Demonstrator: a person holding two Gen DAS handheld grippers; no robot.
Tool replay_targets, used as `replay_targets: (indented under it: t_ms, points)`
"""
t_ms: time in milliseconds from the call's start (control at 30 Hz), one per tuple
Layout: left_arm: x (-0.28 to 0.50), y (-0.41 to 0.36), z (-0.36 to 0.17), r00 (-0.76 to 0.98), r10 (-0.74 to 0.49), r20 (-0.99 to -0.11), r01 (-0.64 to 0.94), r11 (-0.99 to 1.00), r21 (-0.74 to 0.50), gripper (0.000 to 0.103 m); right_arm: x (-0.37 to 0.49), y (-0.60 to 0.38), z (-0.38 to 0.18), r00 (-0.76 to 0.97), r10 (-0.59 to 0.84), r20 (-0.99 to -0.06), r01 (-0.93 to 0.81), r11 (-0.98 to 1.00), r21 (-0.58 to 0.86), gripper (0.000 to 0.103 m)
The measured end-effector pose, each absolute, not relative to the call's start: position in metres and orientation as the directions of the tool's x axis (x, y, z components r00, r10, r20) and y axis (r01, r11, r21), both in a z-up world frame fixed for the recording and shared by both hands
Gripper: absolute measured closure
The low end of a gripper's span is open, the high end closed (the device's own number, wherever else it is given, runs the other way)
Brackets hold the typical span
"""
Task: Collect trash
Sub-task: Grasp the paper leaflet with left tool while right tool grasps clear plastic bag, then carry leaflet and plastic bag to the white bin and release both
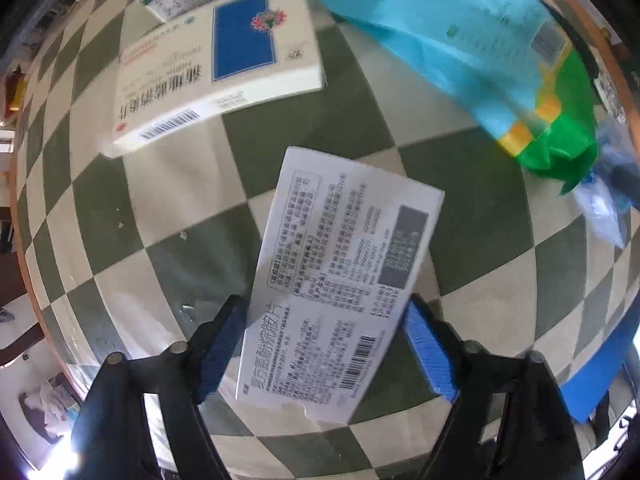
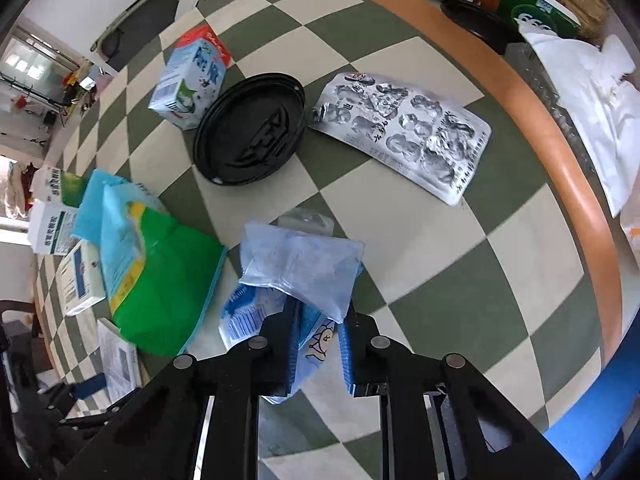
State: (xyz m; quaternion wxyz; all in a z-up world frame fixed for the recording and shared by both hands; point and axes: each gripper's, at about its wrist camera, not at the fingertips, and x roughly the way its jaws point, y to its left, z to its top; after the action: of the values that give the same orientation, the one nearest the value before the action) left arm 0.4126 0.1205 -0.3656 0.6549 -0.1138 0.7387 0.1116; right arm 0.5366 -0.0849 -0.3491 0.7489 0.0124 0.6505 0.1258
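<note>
My left gripper (image 1: pixel 326 344) is shut on a white medicine box (image 1: pixel 340 280) with black print, held above the checkered table. A larger white box with a blue panel (image 1: pixel 216 68) lies beyond it. A blue-and-green bag (image 1: pixel 500 60) lies at the upper right; it also shows in the right wrist view (image 2: pixel 156 264). My right gripper (image 2: pixel 320 344) is shut on a crumpled blue plastic wrapper (image 2: pixel 300 268). Ahead of it lie a black lid (image 2: pixel 250 128), a foil blister sheet (image 2: pixel 404 132) and a small milk carton (image 2: pixel 190 80).
The round table has an orange rim (image 2: pixel 560 152). Boxes, a green carton (image 2: pixel 536 8) and white tissue (image 2: pixel 588 92) sit past the rim. White medicine boxes (image 2: pixel 60 224) lie at the left. A blue bin edge (image 2: pixel 600 420) shows at the lower right.
</note>
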Motion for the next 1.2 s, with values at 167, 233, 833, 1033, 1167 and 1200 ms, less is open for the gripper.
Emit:
replay_targets:
  t_ms: [167,233,833,1033,1167,1200]
  points:
    - [0.406,0.120,-0.355,-0.081,-0.010,-0.997,-0.320,0.947,0.017,0.026,0.524,-0.092,-0.351,0.090,0.207,-0.974,-0.177,0.966,0.189,0.088]
    - [0.401,0.115,-0.351,-0.073,0.009,-0.997,-0.316,0.948,0.032,0.027,0.520,-0.093,-0.352,0.082,0.207,-0.975,-0.179,0.965,0.190,0.088]
    - [0.283,0.105,-0.228,0.183,0.046,-0.982,-0.437,0.899,-0.039,0.027,0.438,-0.112,-0.287,0.174,0.312,-0.934,-0.235,0.934,0.268,0.089]
    - [0.194,0.118,-0.235,0.252,0.032,-0.967,-0.464,0.881,-0.092,0.027,0.358,-0.120,-0.259,0.202,0.363,-0.909,-0.274,0.912,0.304,0.090]
    - [0.136,0.115,-0.250,0.260,0.008,-0.966,-0.484,0.866,-0.123,0.027,0.286,-0.123,-0.250,0.204,0.383,-0.901,-0.295,0.902,0.316,0.090]
    - [0.126,0.113,-0.253,0.258,0.005,-0.966,-0.486,0.865,-0.126,0.027,0.266,-0.124,-0.249,0.201,0.384,-0.901,-0.298,0.900,0.317,0.090]
